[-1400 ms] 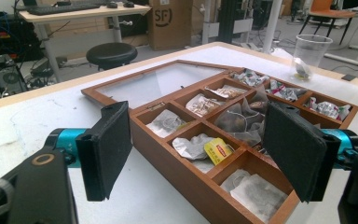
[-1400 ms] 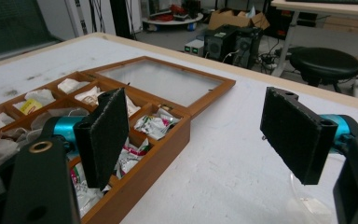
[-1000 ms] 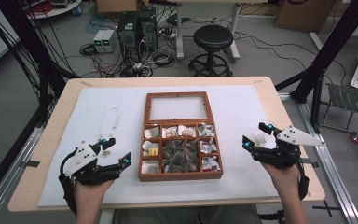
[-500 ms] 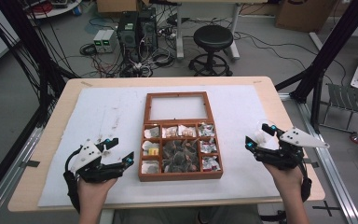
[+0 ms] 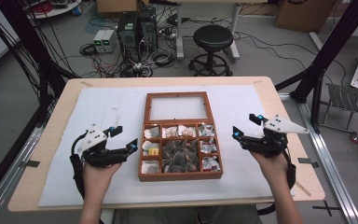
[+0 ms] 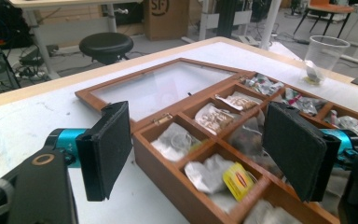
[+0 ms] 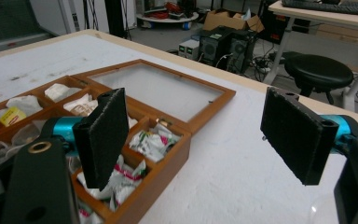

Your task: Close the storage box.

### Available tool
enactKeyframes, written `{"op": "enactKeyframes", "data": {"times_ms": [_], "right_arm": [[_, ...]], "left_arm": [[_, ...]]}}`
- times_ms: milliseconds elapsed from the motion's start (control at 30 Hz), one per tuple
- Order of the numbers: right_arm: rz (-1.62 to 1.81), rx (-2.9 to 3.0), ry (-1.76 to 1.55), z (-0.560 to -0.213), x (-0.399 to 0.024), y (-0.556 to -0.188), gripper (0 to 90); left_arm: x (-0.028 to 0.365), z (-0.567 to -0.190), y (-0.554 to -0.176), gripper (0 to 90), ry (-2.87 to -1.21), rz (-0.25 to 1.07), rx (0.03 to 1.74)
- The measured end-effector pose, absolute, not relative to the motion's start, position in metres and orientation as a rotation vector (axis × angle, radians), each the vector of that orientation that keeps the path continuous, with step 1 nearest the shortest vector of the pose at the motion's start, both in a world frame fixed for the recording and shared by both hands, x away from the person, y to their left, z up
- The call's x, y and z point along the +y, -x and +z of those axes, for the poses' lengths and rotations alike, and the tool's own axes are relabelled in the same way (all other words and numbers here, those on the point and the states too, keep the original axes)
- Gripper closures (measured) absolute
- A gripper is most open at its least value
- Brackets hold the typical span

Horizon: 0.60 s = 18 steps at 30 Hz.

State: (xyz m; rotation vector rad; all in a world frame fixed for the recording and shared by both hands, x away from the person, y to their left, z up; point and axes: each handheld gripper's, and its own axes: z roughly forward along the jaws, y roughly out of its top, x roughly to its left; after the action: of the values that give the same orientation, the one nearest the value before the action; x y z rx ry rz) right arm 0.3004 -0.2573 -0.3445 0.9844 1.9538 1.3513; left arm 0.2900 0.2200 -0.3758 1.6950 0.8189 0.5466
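Note:
A wooden tea box lies mid-table with its glass lid flat open behind it. Its compartments hold tea bags; one has a yellow tag. My left gripper hovers open just left of the box, jaws wide apart and empty. From the left gripper view, the left gripper faces the box's near corner. My right gripper is open and empty to the right of the box. In the right gripper view, the right gripper frames the box's right edge and the lid.
A white mat covers most of the wooden tabletop. A clear plastic cup stands beyond the box on the table. A black stool and computer boxes sit on the floor past the far edge.
The left gripper has drifted slightly forward and right, closer to the box. The right gripper has barely shifted. Both stay open.

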Motion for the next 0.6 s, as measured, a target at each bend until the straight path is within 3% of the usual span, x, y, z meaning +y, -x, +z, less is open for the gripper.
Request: {"op": "enactKeyframes", "data": {"times_ms": [333,600], "right_arm": [[1.279,1.971,-1.021,-0.345,-0.223,-0.349,25.5],[1.176,1.972,-1.056,-0.36,-0.198,-0.391,27.9]], "left_arm": [[0.217,-0.38,-0.346,25.0,-1.683,0.491,0.927],[0.213,-0.388,-0.378,25.2,-1.702,0.526,0.988]]}}
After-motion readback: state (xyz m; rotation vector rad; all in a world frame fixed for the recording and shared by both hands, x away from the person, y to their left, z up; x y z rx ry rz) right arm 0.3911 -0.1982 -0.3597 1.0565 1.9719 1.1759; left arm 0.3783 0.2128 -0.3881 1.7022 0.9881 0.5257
